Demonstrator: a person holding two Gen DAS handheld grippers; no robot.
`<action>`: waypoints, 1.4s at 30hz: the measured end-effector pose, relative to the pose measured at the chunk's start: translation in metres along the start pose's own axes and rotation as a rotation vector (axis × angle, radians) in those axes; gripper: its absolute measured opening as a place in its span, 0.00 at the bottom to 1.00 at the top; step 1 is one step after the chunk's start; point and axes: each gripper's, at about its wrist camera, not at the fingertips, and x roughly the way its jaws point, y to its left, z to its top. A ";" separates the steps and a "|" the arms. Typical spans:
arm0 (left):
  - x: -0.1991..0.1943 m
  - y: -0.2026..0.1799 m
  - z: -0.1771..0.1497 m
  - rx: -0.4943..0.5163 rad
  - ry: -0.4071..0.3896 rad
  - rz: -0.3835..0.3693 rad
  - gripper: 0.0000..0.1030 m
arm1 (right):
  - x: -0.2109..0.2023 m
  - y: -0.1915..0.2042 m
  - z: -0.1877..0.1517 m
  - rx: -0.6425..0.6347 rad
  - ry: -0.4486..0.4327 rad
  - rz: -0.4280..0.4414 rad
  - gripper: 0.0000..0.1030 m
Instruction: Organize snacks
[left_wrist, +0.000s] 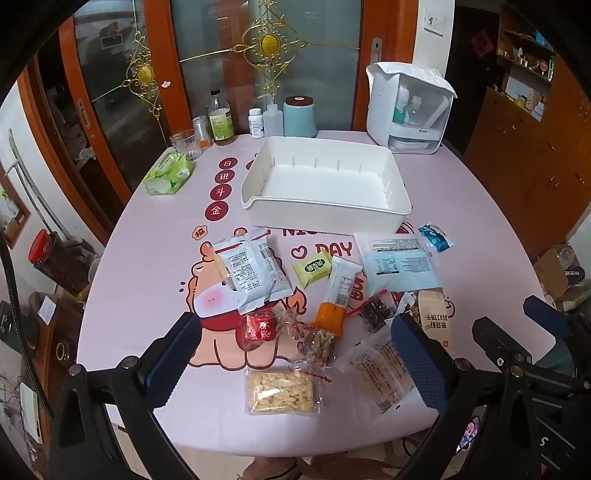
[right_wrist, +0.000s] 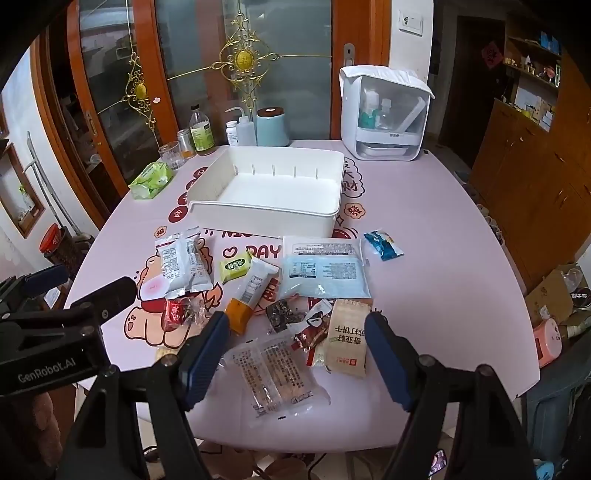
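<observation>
An empty white bin (left_wrist: 402, 206) (right_wrist: 325, 218) stands mid-table. Several snack packets lie in front of it: grey packets (left_wrist: 255, 273) (right_wrist: 184, 266), a green one (left_wrist: 312, 267) (right_wrist: 233, 268), an orange-ended stick (left_wrist: 336, 299) (right_wrist: 249, 295), a light blue pack (left_wrist: 399, 269) (right_wrist: 325, 273), a red candy (left_wrist: 260, 328), a clear bag of puffs (left_wrist: 282, 391), a clear cracker pack (right_wrist: 277, 373) and a beige cracker pack (right_wrist: 347, 336). My left gripper (left_wrist: 295, 354) is open above the near packets, holding nothing. My right gripper (right_wrist: 295, 350) is open above the cracker packs, holding nothing.
Bottles, a glass (left_wrist: 183, 142) and a blue canister (left_wrist: 300, 116) line the table's far edge, beside a white dispenser box (left_wrist: 406, 107). A green tissue pack (left_wrist: 168, 173) lies far left. A small blue wrapper (right_wrist: 382, 243) lies right of the bin.
</observation>
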 end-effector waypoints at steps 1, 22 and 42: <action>0.000 0.002 0.000 -0.002 0.000 -0.001 0.99 | 0.000 0.000 0.000 -0.001 0.000 0.000 0.75; -0.007 -0.001 -0.007 0.010 -0.012 -0.011 0.99 | -0.005 0.000 -0.002 0.014 -0.023 -0.036 0.75; 0.012 -0.001 -0.008 0.055 0.034 -0.039 0.99 | 0.004 -0.002 -0.004 0.048 -0.040 -0.045 0.75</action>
